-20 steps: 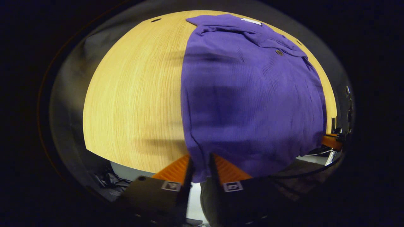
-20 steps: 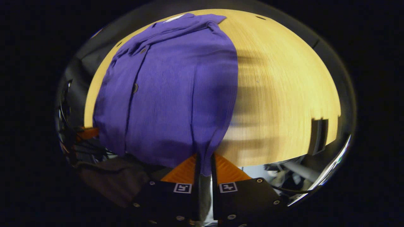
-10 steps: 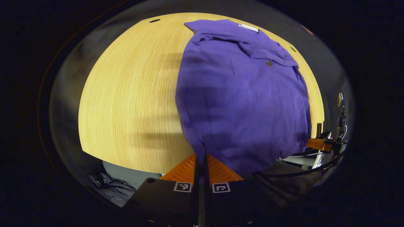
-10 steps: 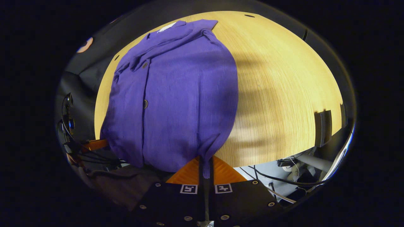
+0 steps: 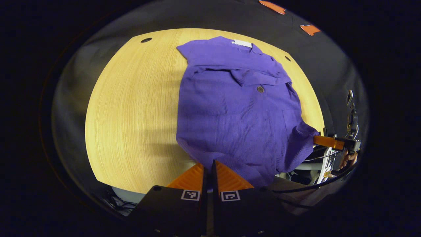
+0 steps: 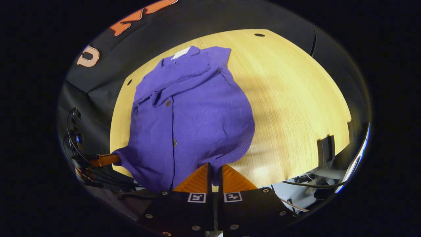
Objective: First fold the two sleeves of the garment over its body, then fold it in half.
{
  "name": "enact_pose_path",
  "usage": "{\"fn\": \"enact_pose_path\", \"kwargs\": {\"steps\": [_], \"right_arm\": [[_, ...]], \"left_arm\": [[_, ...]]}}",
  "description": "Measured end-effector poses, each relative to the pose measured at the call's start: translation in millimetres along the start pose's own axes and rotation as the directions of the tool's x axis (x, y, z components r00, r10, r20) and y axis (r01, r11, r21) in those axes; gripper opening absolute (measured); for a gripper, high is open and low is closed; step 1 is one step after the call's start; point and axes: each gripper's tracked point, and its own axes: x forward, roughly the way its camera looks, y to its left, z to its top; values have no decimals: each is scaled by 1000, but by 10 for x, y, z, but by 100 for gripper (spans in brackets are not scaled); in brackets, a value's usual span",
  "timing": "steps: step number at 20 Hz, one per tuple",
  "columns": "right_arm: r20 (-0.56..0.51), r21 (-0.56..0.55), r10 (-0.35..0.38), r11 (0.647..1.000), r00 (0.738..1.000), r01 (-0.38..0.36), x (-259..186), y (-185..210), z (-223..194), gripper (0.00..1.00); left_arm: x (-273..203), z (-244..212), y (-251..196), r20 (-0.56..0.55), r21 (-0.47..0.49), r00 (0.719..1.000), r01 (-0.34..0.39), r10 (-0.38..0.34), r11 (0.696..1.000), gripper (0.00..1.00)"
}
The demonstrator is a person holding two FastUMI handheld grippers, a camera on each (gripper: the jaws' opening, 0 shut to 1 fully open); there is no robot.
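Observation:
A purple button-up shirt (image 5: 236, 121) lies on the wooden table (image 5: 131, 108), collar at the far side and both sleeves lying over its body. In the left gripper view my left gripper (image 5: 208, 165) is shut on one corner of the near hem, and my right gripper (image 5: 316, 139) pinches the other corner farther right. The right gripper view shows the shirt (image 6: 194, 121) with my right gripper (image 6: 213, 168) shut on its hem corner. My left gripper (image 6: 113, 159) holds the other corner at the left. The hem is lifted off the table's near edge.
The table (image 6: 296, 98) has small round holes near its far corners (image 5: 146, 40). A dark block (image 6: 325, 149) sits at its near right edge. Cables (image 6: 306, 184) hang below the table. A hand (image 5: 348, 159) holds the right gripper.
Both grippers have risen and drawn back from the shirt, lifting the near hem corners. The left gripper's fingers have closed tighter on the cloth since one second ago.

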Motion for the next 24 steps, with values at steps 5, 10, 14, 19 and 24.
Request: {"fn": "enact_pose_path", "kwargs": {"steps": [5, 10, 14, 19, 24], "right_arm": [[79, -14, -24, 1000, 997, 25, -105, 127, 407, 5], [162, -7, -78, 997, 984, 80, -192, 217, 840, 6], [218, -4, -106, 994, 970, 110, -232, 283, 1197, 5], [244, -39, -62, 997, 968, 74, -161, 293, 1762, 5], [243, -107, -8, 994, 970, 35, 63, 176, 2396, 5]], "left_arm": [[-109, 502, 78, 52, 88, 998, 21, -25, 996, 9], [-163, 1059, 93, 91, 169, 994, 51, -67, 984, 9], [-246, 1509, 166, 110, 232, 991, 53, -80, 971, 9], [-247, 2078, 205, 158, 230, 986, 19, -57, 973, 9], [-143, 2761, 368, 230, 151, 973, -54, 18, 987, 9]]}}
